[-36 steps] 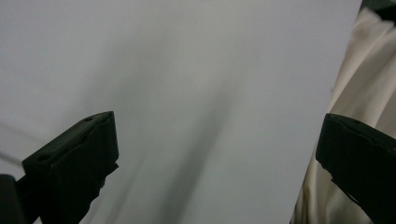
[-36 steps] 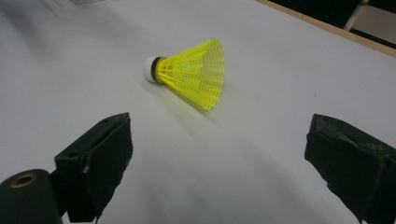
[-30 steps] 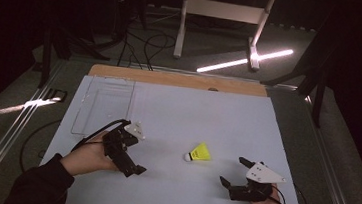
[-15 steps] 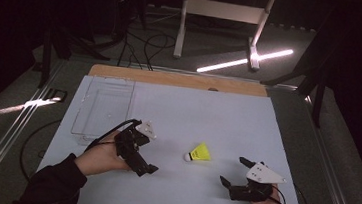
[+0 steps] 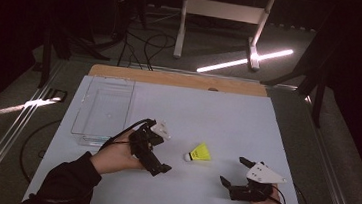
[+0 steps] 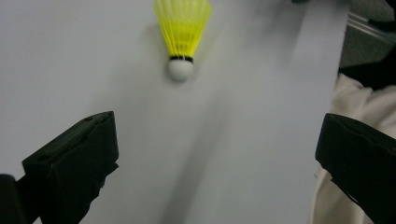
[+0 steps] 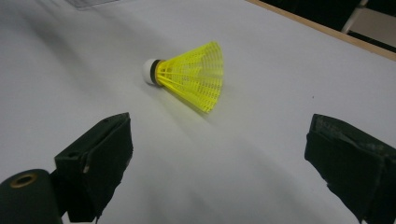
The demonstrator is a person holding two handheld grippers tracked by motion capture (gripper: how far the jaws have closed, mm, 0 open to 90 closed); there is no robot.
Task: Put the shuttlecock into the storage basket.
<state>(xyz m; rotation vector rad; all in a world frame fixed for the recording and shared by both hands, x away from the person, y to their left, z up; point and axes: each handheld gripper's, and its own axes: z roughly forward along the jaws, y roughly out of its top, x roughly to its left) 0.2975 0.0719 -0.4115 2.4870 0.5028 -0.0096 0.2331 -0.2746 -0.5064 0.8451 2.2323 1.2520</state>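
A yellow shuttlecock (image 5: pixel 200 152) with a white cork lies on its side on the white table mat (image 5: pixel 208 114), cork toward the left. My left gripper (image 5: pixel 165 152) sits just left of it, open and empty, with its jaws aimed at it. In the left gripper view the shuttlecock (image 6: pixel 183 32) lies ahead, cork nearest, beyond the left gripper (image 6: pixel 217 140). My right gripper (image 5: pixel 232 170) rests to the lower right of it, open and empty. In the right gripper view the shuttlecock (image 7: pixel 189 79) lies a short way beyond the right gripper (image 7: pixel 219 140).
A clear plastic box (image 5: pixel 103 109) stands on the mat at the left, behind my left hand. A wooden strip (image 5: pixel 178 79) runs along the mat's far edge. Pale cloth (image 6: pixel 350 98) shows past the mat's near edge. Stands and cables lie on the floor beyond the table.
My left gripper has moved right and a little away from me, closing in on the shuttlecock. The right gripper and the shuttlecock have stayed put.
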